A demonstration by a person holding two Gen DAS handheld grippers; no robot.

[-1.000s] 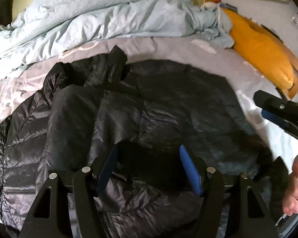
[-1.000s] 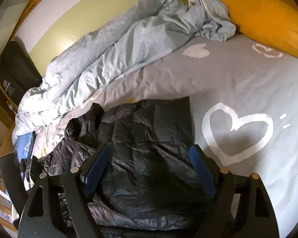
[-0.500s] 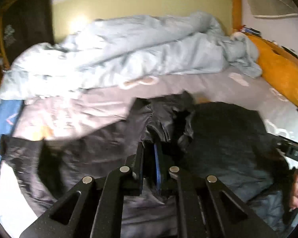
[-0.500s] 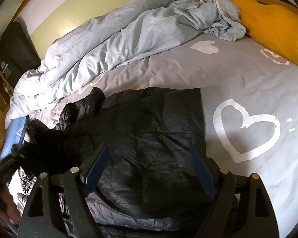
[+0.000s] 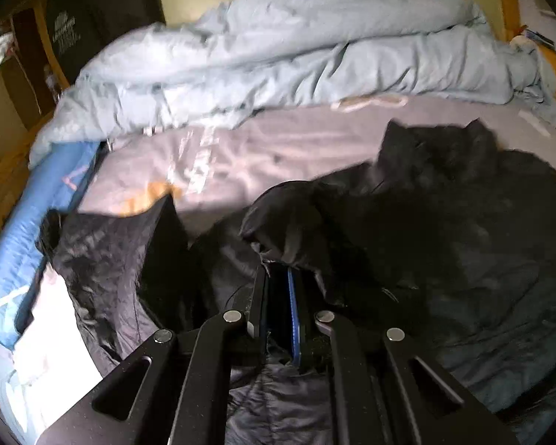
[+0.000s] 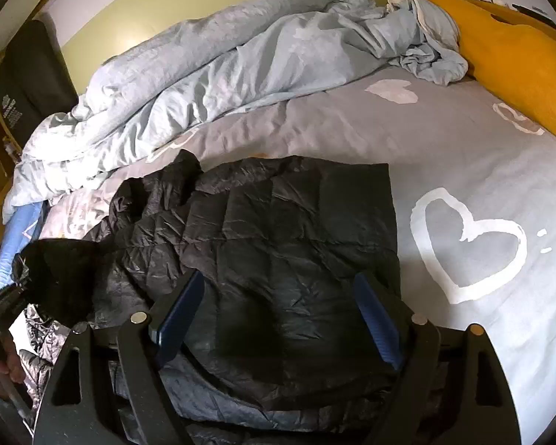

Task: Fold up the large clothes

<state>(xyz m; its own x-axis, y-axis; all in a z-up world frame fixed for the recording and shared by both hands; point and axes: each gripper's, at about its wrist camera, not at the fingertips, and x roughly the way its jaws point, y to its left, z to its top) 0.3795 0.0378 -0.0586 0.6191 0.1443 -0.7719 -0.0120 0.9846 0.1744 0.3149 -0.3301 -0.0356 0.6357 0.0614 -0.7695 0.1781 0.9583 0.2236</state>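
With the black puffer jacket (image 6: 278,244) lying across the near part of the grey heart-print sheet (image 6: 474,170), I am partway into a fold. My left gripper (image 5: 281,296) has its fingers pressed nearly together on a raised fold of the jacket's dark fabric; the left wrist view shows cloth bunched up over the fingertips, so I read this as a pinch on the jacket, probably a sleeve or side panel. My right gripper (image 6: 278,319) hangs over the jacket's lower body with fingers spread wide and nothing between them; whether the pads touch the fabric I cannot tell.

Risks from here, as judgement:
- The shell looks slick and thickly padded. A pinch on only the outer layer could slip out once I pull, dropping the fold halfway.
- The left side of the jacket is crumpled rather than flat. Carrying it over as is would trap wrinkles and leave a lumpy, crooked fold.
- With the right gripper not pinning the body, a pull from the left could drag the whole jacket across the sheet instead of folding it.
- The rumpled pale blue duvet (image 6: 222,66) lies just beyond the collar; a wide swing could snag it.
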